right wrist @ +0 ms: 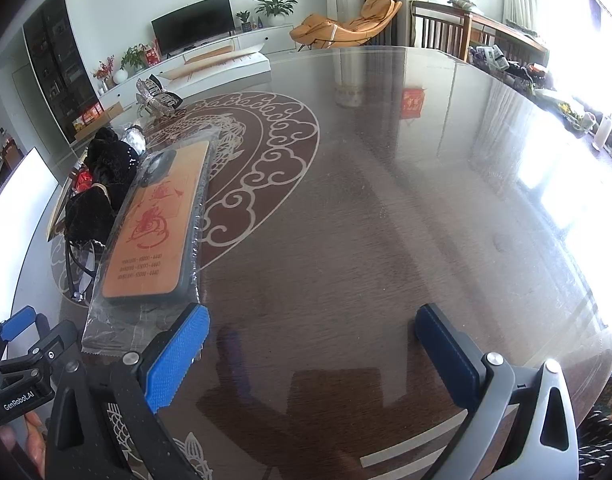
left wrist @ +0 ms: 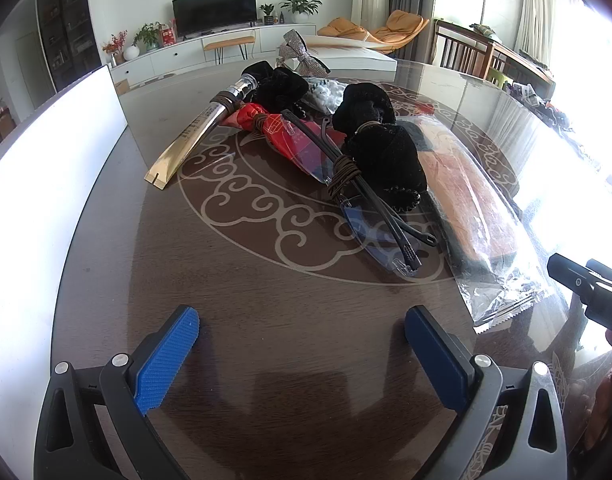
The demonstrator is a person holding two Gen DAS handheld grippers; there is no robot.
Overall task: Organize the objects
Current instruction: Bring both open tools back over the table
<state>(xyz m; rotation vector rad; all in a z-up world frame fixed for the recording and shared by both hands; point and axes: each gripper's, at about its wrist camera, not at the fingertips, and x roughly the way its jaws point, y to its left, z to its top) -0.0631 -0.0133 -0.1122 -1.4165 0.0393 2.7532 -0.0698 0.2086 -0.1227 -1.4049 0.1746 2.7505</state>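
Observation:
A pile of small things lies on the dark round table point(left wrist: 266, 280). It holds a gold tube point(left wrist: 194, 136), a red packet point(left wrist: 282, 132), two black velvet scrunchies point(left wrist: 382, 148), folded glasses in a clear sleeve point(left wrist: 386, 232) and a silver glitter bow point(left wrist: 298, 50). On its right side lies an orange phone case in a clear wrapper point(left wrist: 474, 200) point(right wrist: 158, 224). My left gripper point(left wrist: 302, 328) is open, low over bare table short of the pile. My right gripper point(right wrist: 312, 320) is open too, its left finger just past the wrapper's near corner, with nothing between the fingers.
A white board point(left wrist: 54, 160) stands along the table's left edge. A white flat box point(left wrist: 358, 58) lies at the far edge behind the bow. The table's right half point(right wrist: 426, 200) is glossy with glare. Chairs and cluttered furniture point(right wrist: 506, 60) stand beyond the table.

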